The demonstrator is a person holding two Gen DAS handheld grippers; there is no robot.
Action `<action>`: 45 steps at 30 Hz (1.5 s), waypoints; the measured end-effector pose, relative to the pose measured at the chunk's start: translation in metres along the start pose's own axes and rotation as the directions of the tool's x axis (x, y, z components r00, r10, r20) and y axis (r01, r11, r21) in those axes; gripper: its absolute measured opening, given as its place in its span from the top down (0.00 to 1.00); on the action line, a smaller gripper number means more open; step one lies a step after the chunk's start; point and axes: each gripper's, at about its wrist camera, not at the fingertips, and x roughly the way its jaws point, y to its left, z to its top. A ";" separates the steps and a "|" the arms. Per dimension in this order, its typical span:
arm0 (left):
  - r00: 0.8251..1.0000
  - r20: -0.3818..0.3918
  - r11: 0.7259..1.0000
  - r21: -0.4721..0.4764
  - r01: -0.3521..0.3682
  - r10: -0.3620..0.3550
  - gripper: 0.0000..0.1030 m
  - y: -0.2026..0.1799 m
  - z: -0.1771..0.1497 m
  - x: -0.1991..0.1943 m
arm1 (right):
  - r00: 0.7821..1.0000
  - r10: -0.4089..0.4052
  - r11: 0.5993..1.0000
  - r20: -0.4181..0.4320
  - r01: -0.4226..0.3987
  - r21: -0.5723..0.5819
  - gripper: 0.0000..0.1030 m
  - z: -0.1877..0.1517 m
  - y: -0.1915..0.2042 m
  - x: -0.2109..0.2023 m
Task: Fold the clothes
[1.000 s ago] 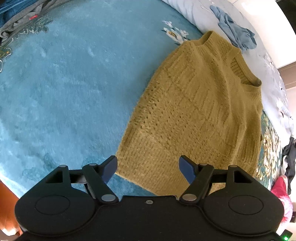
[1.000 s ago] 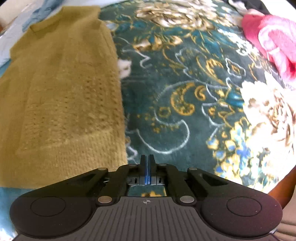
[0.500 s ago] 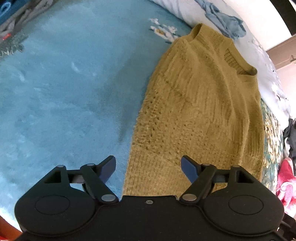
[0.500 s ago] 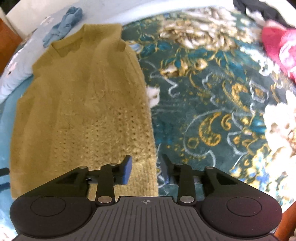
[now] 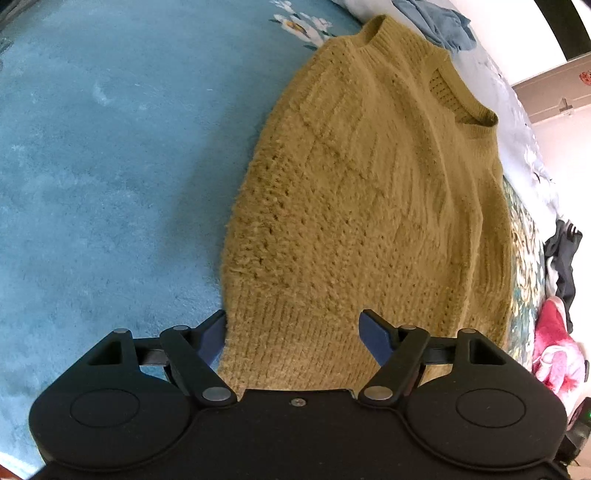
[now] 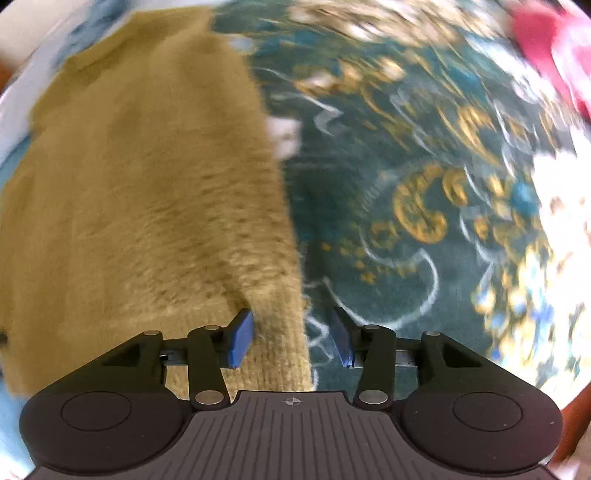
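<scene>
L gripper (image 5: 291, 332): fingers spread wide, nothing between the pads, straddling the ribbed hem of the mustard knit sweater (image 5: 369, 206) at its L bottom corner; one blue pad sits just off the hem's edge, over the plush blue blanket (image 5: 103, 166). Contact w/ the knit can't be told.

R gripper (image 6: 291, 338): also parted, grasping nothing. Its L pad is over the hem at the sweater's (image 6: 140, 192) R bottom corner, the other pad over the dark floral blanket (image 6: 406, 221), so the corner edge lies between the pads. R view is motion-blurred, so touching vs hovering is unclear.

Sweater lies flat on the bed, collar at the far end, hem nearest both grippers, sides already narrow and straight w/ no sleeves sticking out, probably tucked in, though the pics don't settle that.

Handling, as a guess: fuzzy open knit, soft, limp, light-to-medium wt, stretchy, zero stiffness. It'll sag and drag if held at one point only. Best hold: the two hem corners, biting the denser ribbing, both layers, deep enough not to slip. Loose loops could snag on pad edges. Plush blanket may cling to the fuzz.

Further out: blue-grey cloth (image 5: 436, 22) past the collar, pink and dark garments (image 5: 557, 343) far R.
</scene>
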 end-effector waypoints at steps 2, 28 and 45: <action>1.000 0.005 0.999 -0.046 0.021 -0.021 0.29 0.005 0.000 0.001 | 0.999 0.046 0.997 -0.002 -0.046 0.065 0.57 0.001 -0.005 0.001; 0.994 -0.041 0.994 -0.041 -0.103 0.101 0.79 -0.029 -0.064 -0.033 | 1.000 -0.019 0.998 0.012 0.020 -0.054 0.92 -0.012 -0.016 -0.044; 0.991 0.017 0.983 0.124 -0.136 0.135 0.30 -0.067 0.016 -0.073 | 0.968 -0.110 0.979 0.226 0.145 -0.146 0.37 0.039 0.035 -0.109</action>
